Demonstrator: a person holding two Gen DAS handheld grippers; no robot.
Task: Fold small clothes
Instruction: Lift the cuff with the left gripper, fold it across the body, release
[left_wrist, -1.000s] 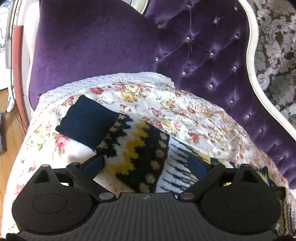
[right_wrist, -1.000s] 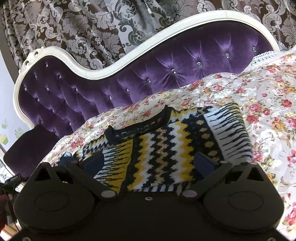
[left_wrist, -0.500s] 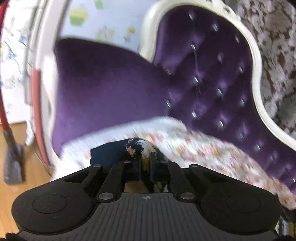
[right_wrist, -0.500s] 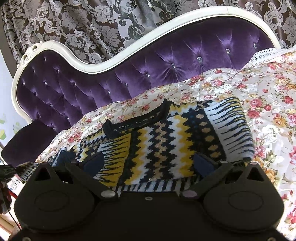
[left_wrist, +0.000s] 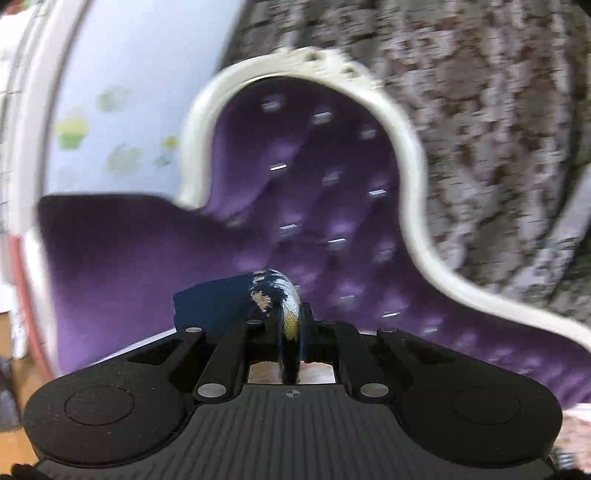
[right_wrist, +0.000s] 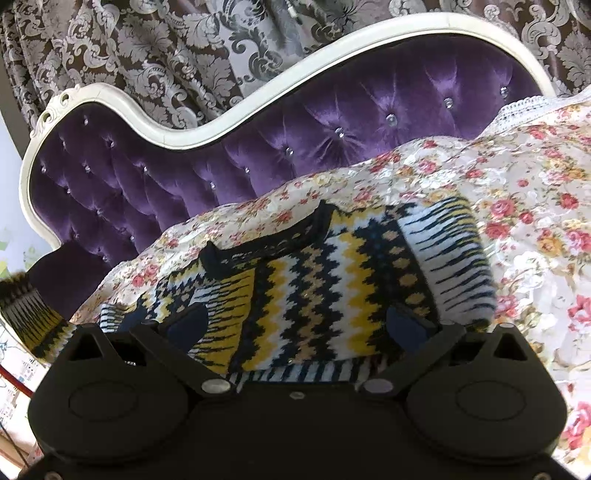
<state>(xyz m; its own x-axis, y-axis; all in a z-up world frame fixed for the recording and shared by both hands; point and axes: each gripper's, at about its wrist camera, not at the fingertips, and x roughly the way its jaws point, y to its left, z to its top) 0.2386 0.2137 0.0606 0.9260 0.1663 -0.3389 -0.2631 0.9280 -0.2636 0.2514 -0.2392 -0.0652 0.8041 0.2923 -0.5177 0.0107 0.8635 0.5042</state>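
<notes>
— What surface are you working over?

— I'm looking at a floral quilted cover (right_wrist: 535, 229) spreading across the right of the right wrist view, lying over a purple tufted velvet sofa (right_wrist: 332, 147) with a curved white frame and small shiny buttons. A grey damask curtain (right_wrist: 184, 48) is hanging behind it, along the top.

— And the garment?

— A knitted sweater (right_wrist: 314, 291), zigzagged in yellow, white and navy, is lying flat on the cover at centre frame. My right gripper (right_wrist: 299, 325) is sitting wide open just above its lower edge, pads clear of the knit.

— The other claw?

— My left gripper (left_wrist: 290, 332) is clamping a sleeve of that sweater; the navy cuff (left_wrist: 218, 306) is sticking up at lower centre. That view is blurring and showing pale wallpaper (left_wrist: 122, 122) at upper left. The lifted sleeve is also showing at the far left edge of the right view.
</notes>
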